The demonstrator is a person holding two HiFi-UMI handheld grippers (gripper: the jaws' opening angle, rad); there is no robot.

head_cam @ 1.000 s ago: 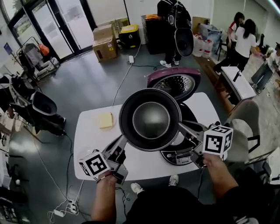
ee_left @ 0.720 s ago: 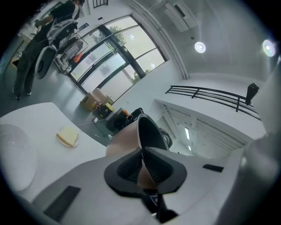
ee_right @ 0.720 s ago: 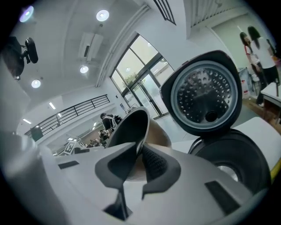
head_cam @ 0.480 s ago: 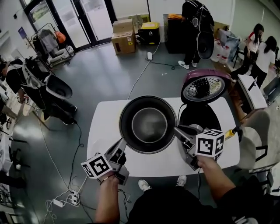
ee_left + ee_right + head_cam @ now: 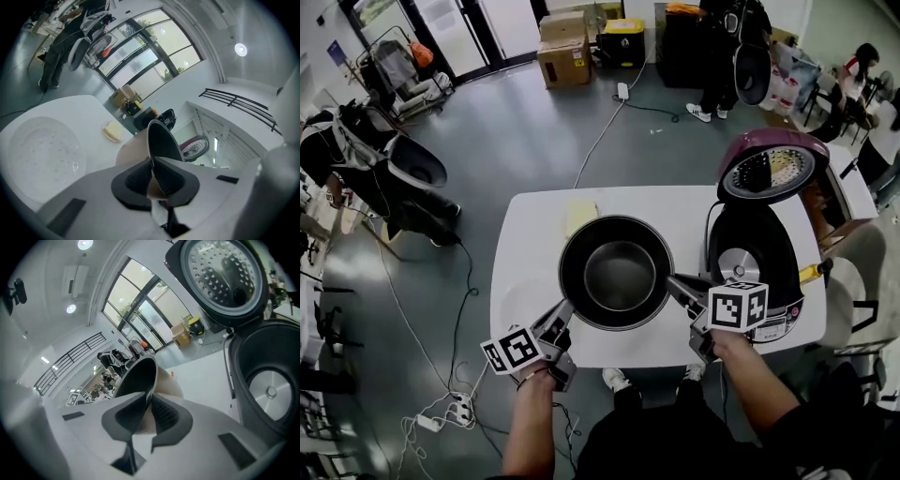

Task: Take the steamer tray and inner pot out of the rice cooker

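Currently: white table (image 5: 525, 234) on a grey floor (image 5: 516, 122), open room, glass doors (image 5: 459, 28) far beyond the rice cooker (image 5: 783, 314), whose lid stands open. Inner pot (image 5: 616, 272) just left of the cooker, over the table, mouth up, axis upright. Left gripper (image 5: 567, 307) clenched on the rim's side away from the cooker; right gripper (image 5: 673, 283) clenched on the cooker side

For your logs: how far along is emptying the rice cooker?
Done: the rice cooker is open, empty. In hand: left gripper and right gripper clamp the inner pot by its rim over the table. Left: setting it down. A pale round piece there may be the steamer tray.
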